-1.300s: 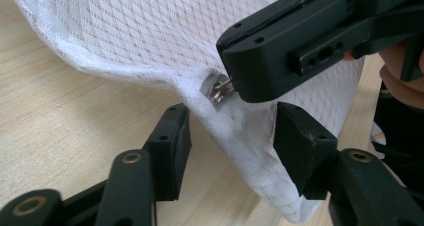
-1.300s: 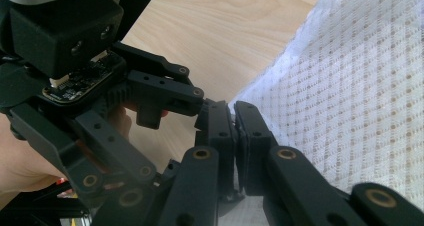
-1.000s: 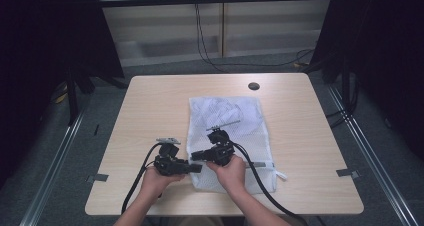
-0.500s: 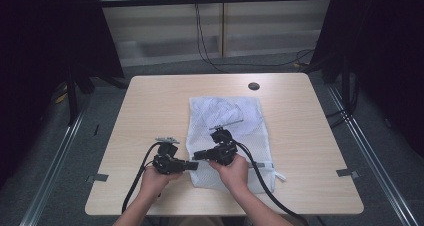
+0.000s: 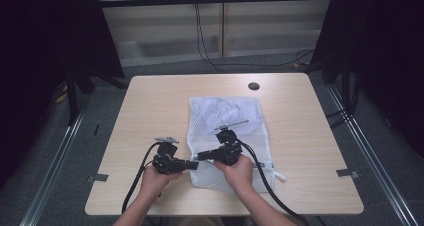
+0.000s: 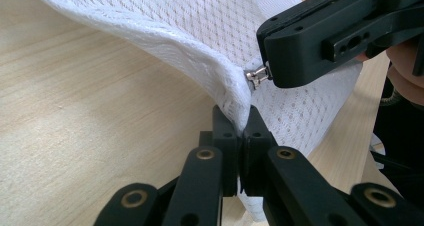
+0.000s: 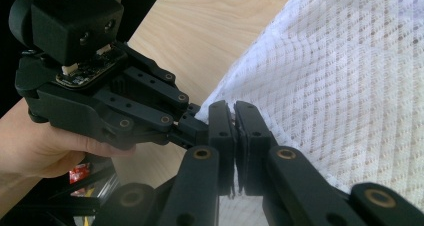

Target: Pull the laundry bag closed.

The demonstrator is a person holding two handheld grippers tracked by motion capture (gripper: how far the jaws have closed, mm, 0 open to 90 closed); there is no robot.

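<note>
Left hand-held gripper [image 6: 243, 136] newly clamped on mesh bag [image 6: 210, 41]

Surface: a light wooden table [image 5: 150, 116] with rounded corners, standing on a grey floor [image 5: 60, 161].
Table detail: a round dark cable hole [image 5: 253, 86] near the far edge.
Lying on it: a white mesh laundry bag [image 5: 220, 111], flat, right of the middle.

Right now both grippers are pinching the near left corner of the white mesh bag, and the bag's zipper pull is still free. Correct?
Not quite: in the left gripper view the right gripper has the zipper pull at its tips. The left gripper does clamp the mesh bag.
</note>
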